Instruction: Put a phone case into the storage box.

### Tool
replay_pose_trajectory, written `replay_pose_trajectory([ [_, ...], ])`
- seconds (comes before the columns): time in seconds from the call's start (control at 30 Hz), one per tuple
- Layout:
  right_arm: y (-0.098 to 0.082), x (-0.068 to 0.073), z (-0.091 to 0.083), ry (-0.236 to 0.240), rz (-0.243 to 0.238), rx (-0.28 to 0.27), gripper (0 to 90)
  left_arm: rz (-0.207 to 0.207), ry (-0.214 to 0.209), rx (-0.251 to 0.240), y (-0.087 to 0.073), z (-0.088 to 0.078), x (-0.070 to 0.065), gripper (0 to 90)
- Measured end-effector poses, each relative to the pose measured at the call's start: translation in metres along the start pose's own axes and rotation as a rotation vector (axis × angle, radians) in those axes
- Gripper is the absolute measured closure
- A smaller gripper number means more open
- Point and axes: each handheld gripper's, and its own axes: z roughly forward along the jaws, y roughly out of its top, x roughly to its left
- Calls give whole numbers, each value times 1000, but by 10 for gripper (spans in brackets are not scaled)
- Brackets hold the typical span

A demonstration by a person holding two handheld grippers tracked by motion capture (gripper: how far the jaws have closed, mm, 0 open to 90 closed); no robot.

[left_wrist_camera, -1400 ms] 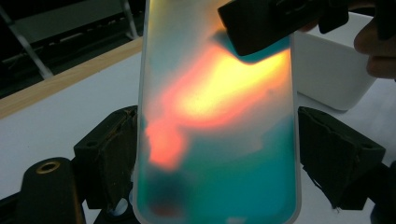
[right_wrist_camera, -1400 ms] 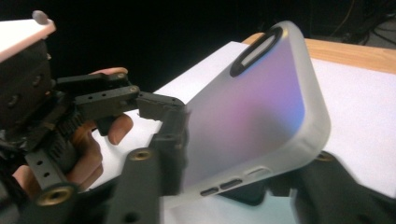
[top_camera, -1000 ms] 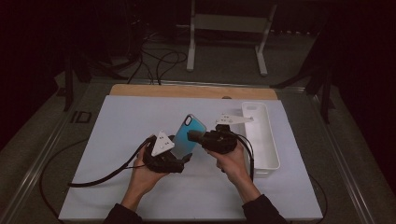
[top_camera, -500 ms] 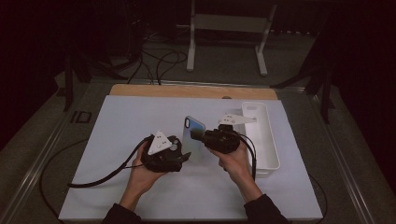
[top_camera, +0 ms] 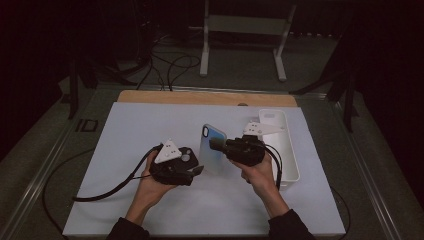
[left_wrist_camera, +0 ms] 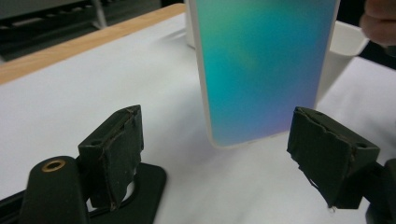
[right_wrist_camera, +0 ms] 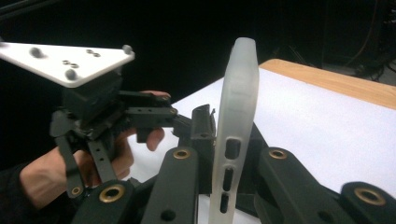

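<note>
Phone case [top_camera: 212, 149], with a blue-to-teal back and a pale translucent rim, is standing on edge above the white sheet [top_camera: 125, 135] covering the counter [top_camera: 200, 97], pinched between the jaws of the right gripper [top_camera: 216, 145]. In the right gripper view the jaws are pressing together on the case's thin side wall [right_wrist_camera: 236, 135], whose button slots are facing the camera, and the case is rising upright between them.

Just to the person's left, the left gripper [top_camera: 196, 171] is resting low near the sheet with its jaws standing apart and nothing between the pads; they have just been opening a little further. In the left gripper view the two black pads [left_wrist_camera: 114, 149] are flanking the lower corner of the case [left_wrist_camera: 261, 70], which is hanging just beyond them and clear of both, with its bottom edge a little above the sheet.

Each gripper is sitting in a hand: the left hand [top_camera: 150, 187] under the left gripper, the right hand [top_camera: 257, 175] under the right. A white tray [top_camera: 287, 150] is lying on the sheet just beyond the right hand, close to the sheet's right edge. Black cables are trailing from both grippers across the sheet.
</note>
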Motion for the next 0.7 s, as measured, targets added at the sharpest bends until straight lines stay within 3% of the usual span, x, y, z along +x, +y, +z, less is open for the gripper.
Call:
replay_pose_trajectory([
  [0.27,2,2,-10,47,-21,-33,826,-11,-48,0,0,1,-1,189],
  [0.7,2,8,-5,126,-44,-55,826,-10,-126,-8,0,2,-4,184],
])
